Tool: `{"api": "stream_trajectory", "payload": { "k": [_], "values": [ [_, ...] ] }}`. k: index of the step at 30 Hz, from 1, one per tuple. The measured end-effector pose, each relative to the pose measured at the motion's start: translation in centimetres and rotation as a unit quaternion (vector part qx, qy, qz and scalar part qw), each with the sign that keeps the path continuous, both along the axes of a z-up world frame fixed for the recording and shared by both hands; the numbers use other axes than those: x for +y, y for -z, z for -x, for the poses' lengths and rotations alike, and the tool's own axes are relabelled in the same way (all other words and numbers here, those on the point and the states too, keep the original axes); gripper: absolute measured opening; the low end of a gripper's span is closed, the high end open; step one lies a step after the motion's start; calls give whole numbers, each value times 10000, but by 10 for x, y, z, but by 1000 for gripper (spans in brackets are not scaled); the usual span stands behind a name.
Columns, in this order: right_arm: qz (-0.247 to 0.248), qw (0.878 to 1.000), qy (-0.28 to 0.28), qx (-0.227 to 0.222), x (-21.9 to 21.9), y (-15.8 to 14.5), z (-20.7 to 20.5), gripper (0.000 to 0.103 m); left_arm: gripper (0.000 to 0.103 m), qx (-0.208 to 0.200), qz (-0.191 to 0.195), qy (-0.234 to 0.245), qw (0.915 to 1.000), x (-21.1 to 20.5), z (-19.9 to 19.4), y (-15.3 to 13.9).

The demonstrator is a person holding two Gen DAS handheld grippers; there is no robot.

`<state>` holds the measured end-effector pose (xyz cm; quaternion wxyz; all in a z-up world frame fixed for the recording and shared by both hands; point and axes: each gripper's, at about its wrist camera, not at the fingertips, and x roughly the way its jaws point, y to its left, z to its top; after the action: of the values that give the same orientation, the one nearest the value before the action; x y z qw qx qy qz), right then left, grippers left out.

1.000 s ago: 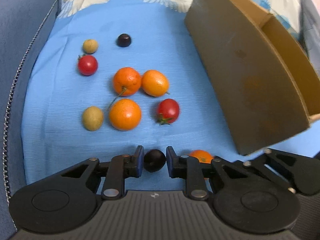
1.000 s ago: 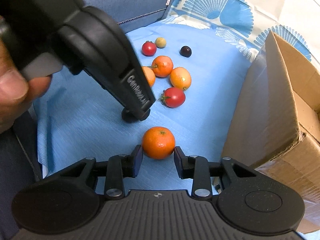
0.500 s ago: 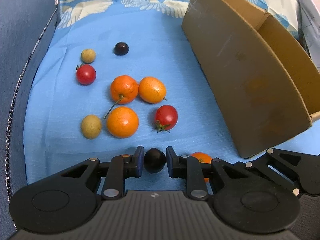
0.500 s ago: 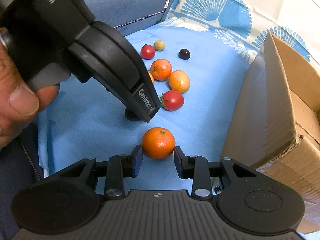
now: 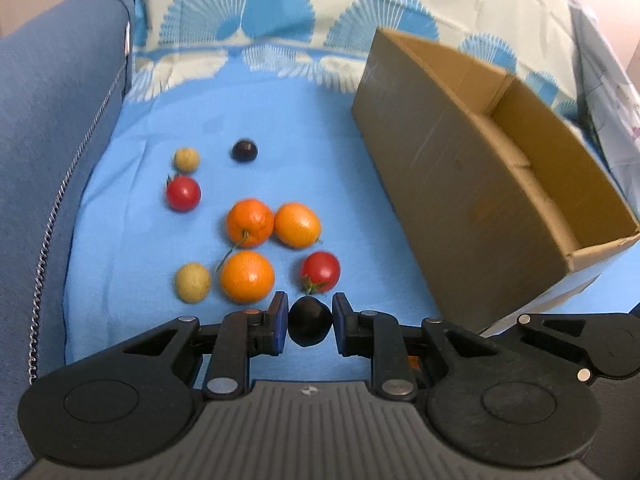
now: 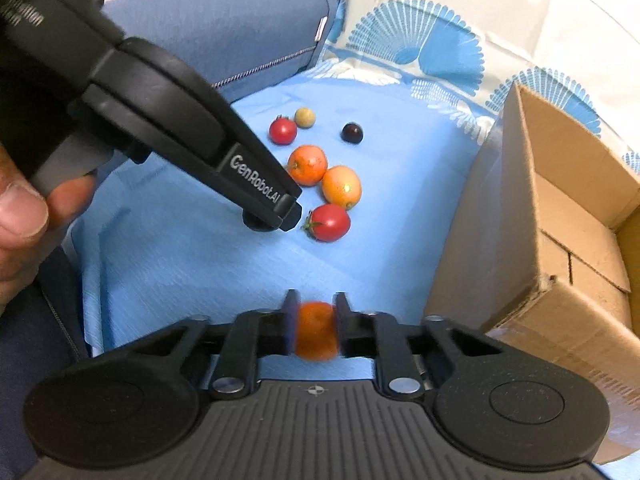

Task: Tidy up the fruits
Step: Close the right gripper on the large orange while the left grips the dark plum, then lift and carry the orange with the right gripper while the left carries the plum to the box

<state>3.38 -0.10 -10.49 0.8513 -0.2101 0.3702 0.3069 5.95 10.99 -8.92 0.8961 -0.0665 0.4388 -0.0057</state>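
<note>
Blue cloth on a sofa seat, loose fruit spread over it, open cardboard box (image 5: 472, 184) at the right.
Your left gripper (image 5: 308, 324) pinches a dark plum (image 5: 309, 326); your right gripper (image 6: 316, 330) has just been closing and now clamps a small orange (image 6: 316, 336) at its waist. Both fruits look light, round and smooth, likely to roll or slip; the cherry tomato (image 5: 321, 270) looks soft, so take it across its middle, gently.
</note>
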Motion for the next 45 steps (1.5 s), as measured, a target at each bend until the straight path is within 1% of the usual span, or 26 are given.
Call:
{"api": "stream_trajectory", "payload": {
  "k": [3, 6, 7, 8, 9, 10, 13, 15, 17, 18, 19, 20, 21, 24, 26, 30, 38, 41, 45],
  "values": [
    [-116, 9999, 35, -102, -4, -7, 5, 14, 26, -165, 15, -87, 9998, 2, 5, -4],
    [-59, 9999, 76, -39, -8, -1, 8, 14, 26, -239, 29, -159, 9996, 3, 8, -7],
    [7, 9999, 101, 1, -8, 2, 7, 17, 26, -252, 30, -166, 9995, 4, 10, -7],
    [48, 9999, 134, -41, -8, 6, 8, 33, 26, -264, 33, -172, 9995, 4, 11, -8],
    [56, 9998, 149, -125, -8, 7, 10, 45, 26, -282, 37, -178, 9994, 4, 13, -9],
    [102, 9997, 138, -165, -7, 8, 11, 59, 26, -298, 53, -184, 9994, 5, 15, -9],
    [153, 9999, 26, 72, -4, 16, 11, 68, 26, -332, 124, -233, 9991, 7, 19, -11],
    [225, 9996, -21, 156, 1, 21, 13, 67, 26, -348, 185, -274, 9988, 11, 21, -12],
    [353, 9992, -73, 187, 6, 26, 16, 61, 26, -361, 225, -307, 9986, 13, 22, -12],
    [334, 9992, -72, 193, 7, 27, 16, 58, 26, -364, 242, -316, 9985, 14, 22, -12],
    [277, 9992, -95, 260, 7, 27, 17, 44, 26, -366, 245, -320, 9985, 15, 22, -13],
    [206, 9991, -150, 347, 7, 26, 18, 34, 26, -372, 238, -322, 9985, 14, 22, -13],
    [160, 9988, -216, 401, 8, 25, 19, 34, 26, -380, 226, -318, 9985, 14, 22, -13],
    [245, 9989, -319, 250, 10, 22, 23, 33, 26, -385, 191, -308, 9986, 12, 22, -12],
    [194, 9991, -295, 238, 8, 19, 23, 33, 26, -390, 184, -310, 9986, 11, 22, -12],
    [48, 9998, -199, 14, 3, 7, 20, 33, 26, -409, 161, -318, 9985, 11, 22, -12],
    [-542, 9968, -45, -588, -14, -36, 19, 33, 26, -592, 62, -258, 9979, 5, 24, -25],
    [-772, 9938, 85, -797, -25, -55, 18, 33, 26, -704, 31, -223, 9973, 2, 25, -34],
    [-1046, 9875, 238, -1157, -47, -83, 13, 33, 26, -865, 128, -200, 9960, -1, 25, -50]
  ]
}}
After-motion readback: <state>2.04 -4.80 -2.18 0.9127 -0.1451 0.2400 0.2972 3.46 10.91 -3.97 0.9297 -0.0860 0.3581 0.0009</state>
